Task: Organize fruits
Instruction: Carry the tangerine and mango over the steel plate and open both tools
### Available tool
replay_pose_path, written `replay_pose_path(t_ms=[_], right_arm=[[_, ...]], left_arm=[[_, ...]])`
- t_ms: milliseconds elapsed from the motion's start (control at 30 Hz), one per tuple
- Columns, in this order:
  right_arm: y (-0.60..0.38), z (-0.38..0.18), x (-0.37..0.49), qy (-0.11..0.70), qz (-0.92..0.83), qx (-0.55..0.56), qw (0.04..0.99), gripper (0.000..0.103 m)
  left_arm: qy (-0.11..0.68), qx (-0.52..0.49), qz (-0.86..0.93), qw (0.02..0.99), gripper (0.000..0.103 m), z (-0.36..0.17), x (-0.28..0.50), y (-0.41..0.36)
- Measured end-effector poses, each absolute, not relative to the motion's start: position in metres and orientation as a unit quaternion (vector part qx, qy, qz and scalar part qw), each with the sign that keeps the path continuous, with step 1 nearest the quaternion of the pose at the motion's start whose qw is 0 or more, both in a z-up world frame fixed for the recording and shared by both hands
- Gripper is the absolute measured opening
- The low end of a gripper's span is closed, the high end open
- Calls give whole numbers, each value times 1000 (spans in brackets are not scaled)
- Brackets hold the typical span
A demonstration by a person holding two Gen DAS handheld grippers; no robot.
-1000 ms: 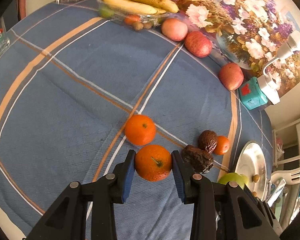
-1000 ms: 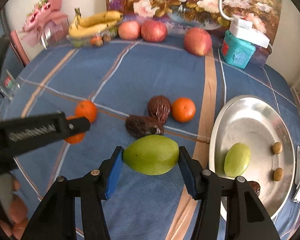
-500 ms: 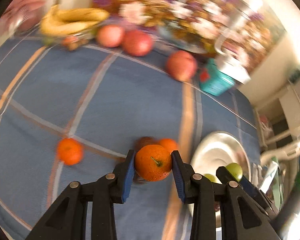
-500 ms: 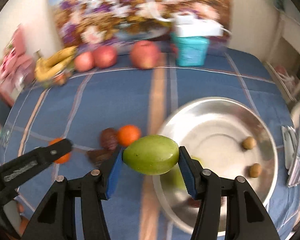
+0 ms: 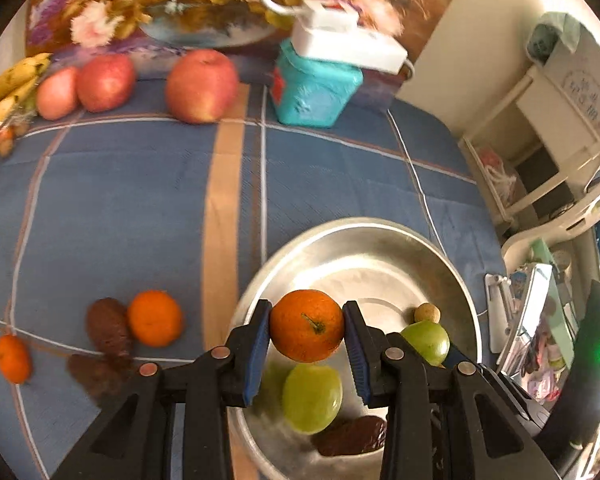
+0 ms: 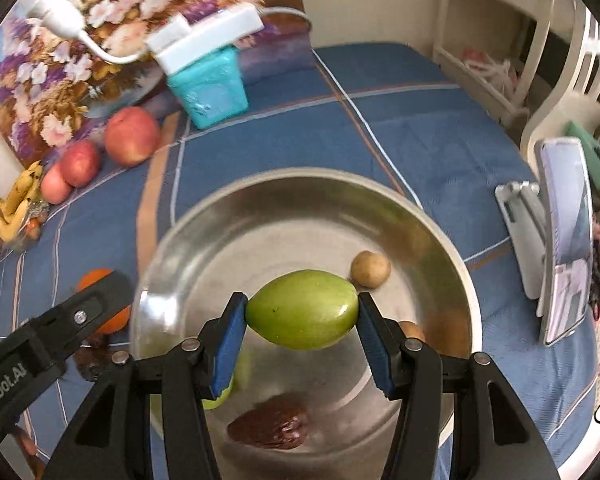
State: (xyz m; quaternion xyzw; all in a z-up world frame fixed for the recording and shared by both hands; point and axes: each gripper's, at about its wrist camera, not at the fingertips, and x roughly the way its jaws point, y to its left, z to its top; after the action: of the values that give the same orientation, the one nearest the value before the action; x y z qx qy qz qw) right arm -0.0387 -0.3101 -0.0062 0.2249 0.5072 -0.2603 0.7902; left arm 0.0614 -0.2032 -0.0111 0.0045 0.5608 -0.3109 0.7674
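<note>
The left gripper is clamped on a round orange tangerine, its blue pads pressing both sides, held above the near left part of the wide shallow steel bowl, likely so it can be dropped in. The right gripper squeezes an oval green fruit end to end over the middle of that bowl, probably for the same reason

Under them the bowl already holds another green fruit, a dark wrinkled brown fruit and a small tan round fruit, so I judge free landing room is limited near the front. Both grippers crowd the same bowl and could bump

On the blue plaid cloth to the left lie a second tangerine, a smaller one and brown fruits. Farther back stand red apples, a teal box and yellow bananas
</note>
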Motion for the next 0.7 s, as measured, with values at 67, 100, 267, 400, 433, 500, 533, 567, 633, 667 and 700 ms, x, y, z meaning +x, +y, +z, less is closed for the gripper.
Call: replay_pose_path(t_ms=[67, 100, 267, 400, 433, 500, 533, 567, 633, 667, 700], right_arm=[[-312, -10, -40, 512, -263, 225, 786, 57], [-313, -12, -40, 513, -263, 225, 785, 57], [-315, -18, -41, 522, -264, 229, 778, 57], [-315, -20, -38, 529, -264, 224, 775, 57], [-314, -20, -37, 530, -263, 222, 775, 57], [-313, -20, -38, 534, -263, 221, 773, 57], [-312, -20, -37, 535, -261, 219, 773, 57], [-311, -21, -37, 537, -260, 217, 773, 57], [-310, -21, -36, 539, -258, 212, 773, 57], [-309, -21, -36, 539, -258, 212, 774, 57], [-310, -20, -36, 537, -256, 215, 775, 57]], left_arm=[[564, 11, -313, 764, 38, -16, 60, -206], [566, 14, -313, 763, 38, -19, 59, -209], [573, 18, -310, 759, 39, -27, 58, -213], [572, 27, -309, 759, 40, -28, 56, -215], [573, 27, -310, 758, 40, -28, 55, -216], [575, 27, -310, 757, 43, -29, 55, -218], [575, 26, -310, 757, 45, -28, 55, -219], [575, 26, -311, 756, 49, -28, 54, -219], [574, 26, -314, 756, 52, -27, 54, -218], [573, 27, -314, 756, 52, -26, 53, -218], [573, 27, -314, 757, 53, -25, 53, -217]])
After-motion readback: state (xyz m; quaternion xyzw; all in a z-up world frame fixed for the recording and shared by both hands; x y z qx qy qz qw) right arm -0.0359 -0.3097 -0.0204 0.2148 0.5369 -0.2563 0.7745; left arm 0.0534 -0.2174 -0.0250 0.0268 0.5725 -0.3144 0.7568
